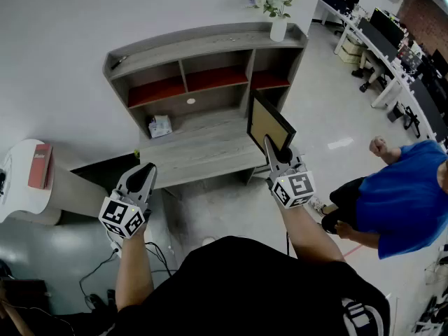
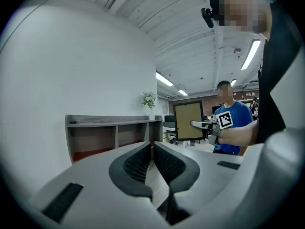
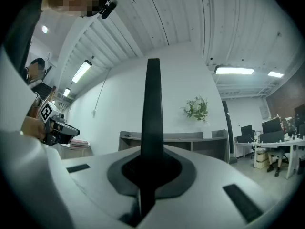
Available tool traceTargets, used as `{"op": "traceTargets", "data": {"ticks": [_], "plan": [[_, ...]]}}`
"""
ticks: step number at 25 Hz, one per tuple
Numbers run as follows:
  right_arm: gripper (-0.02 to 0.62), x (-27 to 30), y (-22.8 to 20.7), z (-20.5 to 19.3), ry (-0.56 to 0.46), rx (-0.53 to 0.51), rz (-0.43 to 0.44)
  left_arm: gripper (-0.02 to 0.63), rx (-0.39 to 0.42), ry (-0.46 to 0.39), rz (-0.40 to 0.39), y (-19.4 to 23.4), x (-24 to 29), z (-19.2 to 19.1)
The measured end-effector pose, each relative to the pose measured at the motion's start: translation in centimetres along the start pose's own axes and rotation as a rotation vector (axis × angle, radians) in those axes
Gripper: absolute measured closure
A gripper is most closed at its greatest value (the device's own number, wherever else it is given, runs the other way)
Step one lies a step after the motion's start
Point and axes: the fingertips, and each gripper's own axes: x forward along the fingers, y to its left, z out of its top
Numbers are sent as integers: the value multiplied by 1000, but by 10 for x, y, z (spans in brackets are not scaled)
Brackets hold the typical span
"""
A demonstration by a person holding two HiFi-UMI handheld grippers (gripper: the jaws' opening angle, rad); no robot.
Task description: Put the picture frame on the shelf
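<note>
Nearest are the person's two forearms, each carrying one pair of tongs with one marker cube, the left cube and the right cube.

The left tongs point at the shelf's left half. In the left gripper view their tips meet, and nothing is between them.

The right tongs are clamped on the lower edge of the one picture frame. The frame has a black border round a tan panel and stands upright in the air. In the right gripper view it shows edge-on as a single dark bar rising from between the pads. It hangs just in front of the right end of the shelf and is not set on it.

The shelf is one grey wooden unit against the white wall. It has one broad lower ledge and three upper compartments with red floors. One small box stands on the left of the ledge, and one small white disc shows on the back panel. One white vase of flowers stands on the top board at the right end.

To the left, one red book lies on a white round tabletop. To the right, one person in a blue shirt stands on the floor. Beyond are rows of desks with monitors.
</note>
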Motion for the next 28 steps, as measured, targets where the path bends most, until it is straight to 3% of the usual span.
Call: {"op": "traceTargets", "data": {"ticks": [28], "plan": [[573,40,42,-2,-12,0,-76,568,-9,-5,-62,66,-16,-16]]}}
